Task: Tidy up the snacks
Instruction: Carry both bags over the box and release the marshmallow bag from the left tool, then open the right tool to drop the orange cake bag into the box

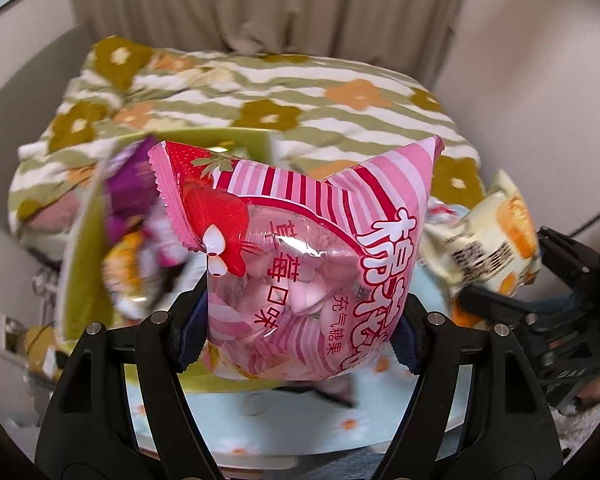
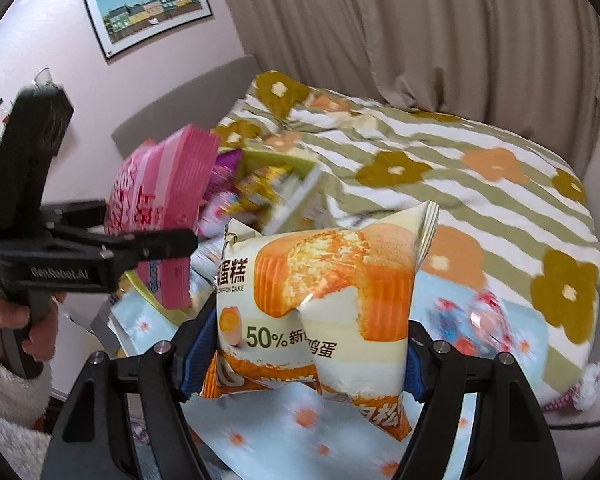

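My left gripper (image 1: 300,328) is shut on a pink striped marshmallow bag (image 1: 300,256) and holds it up above the table. The bag also shows in the right wrist view (image 2: 160,208), with the left gripper (image 2: 100,252) at the left. My right gripper (image 2: 312,352) is shut on a cream and orange chiffon cake packet (image 2: 320,300). That packet also shows in the left wrist view (image 1: 488,240), at the right. A green box (image 1: 84,260) with several snack packets in it stands behind the pink bag, and shows in the right wrist view (image 2: 284,160).
A table with a light blue flowered cloth (image 2: 268,432) lies below both grippers. A bed with a green striped flowered quilt (image 1: 300,92) is behind it. A small wrapped snack (image 2: 476,316) lies on the cloth at the right. Curtains hang at the back.
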Demonstrator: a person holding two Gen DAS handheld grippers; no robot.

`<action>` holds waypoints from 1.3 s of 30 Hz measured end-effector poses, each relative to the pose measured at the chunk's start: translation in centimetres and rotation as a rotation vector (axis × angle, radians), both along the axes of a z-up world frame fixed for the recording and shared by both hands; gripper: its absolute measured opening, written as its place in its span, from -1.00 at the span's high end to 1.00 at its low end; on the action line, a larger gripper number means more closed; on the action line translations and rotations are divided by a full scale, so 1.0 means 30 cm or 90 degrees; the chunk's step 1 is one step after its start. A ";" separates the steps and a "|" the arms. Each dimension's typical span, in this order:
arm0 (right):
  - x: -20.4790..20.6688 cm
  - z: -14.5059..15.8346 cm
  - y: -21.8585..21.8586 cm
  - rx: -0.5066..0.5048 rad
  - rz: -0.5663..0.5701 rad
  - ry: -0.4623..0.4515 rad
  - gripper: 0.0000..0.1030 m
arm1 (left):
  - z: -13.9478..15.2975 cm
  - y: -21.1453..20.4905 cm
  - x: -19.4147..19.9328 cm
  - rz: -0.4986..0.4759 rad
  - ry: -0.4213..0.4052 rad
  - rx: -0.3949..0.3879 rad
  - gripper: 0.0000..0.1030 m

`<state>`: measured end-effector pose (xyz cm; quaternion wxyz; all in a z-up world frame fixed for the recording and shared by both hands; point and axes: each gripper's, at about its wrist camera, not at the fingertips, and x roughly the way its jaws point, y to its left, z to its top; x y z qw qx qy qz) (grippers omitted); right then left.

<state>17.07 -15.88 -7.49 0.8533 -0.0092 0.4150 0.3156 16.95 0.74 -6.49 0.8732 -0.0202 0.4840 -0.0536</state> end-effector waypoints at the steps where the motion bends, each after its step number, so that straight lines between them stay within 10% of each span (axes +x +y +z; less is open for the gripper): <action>1: 0.006 0.004 0.037 0.003 0.005 0.001 -0.39 | -0.003 0.051 -0.004 0.012 0.001 0.004 -0.44; 15: 0.073 -0.048 0.454 0.009 -0.012 0.050 -0.39 | -0.170 0.473 0.026 0.019 0.049 0.016 -0.48; 19: 0.085 -0.067 0.481 0.004 -0.052 0.060 -0.39 | -0.224 0.496 0.037 -0.017 0.045 0.038 -1.00; 39: 0.172 -0.059 0.602 -0.002 -0.034 0.077 -0.41 | -0.162 0.577 -0.070 0.019 0.018 0.003 -1.00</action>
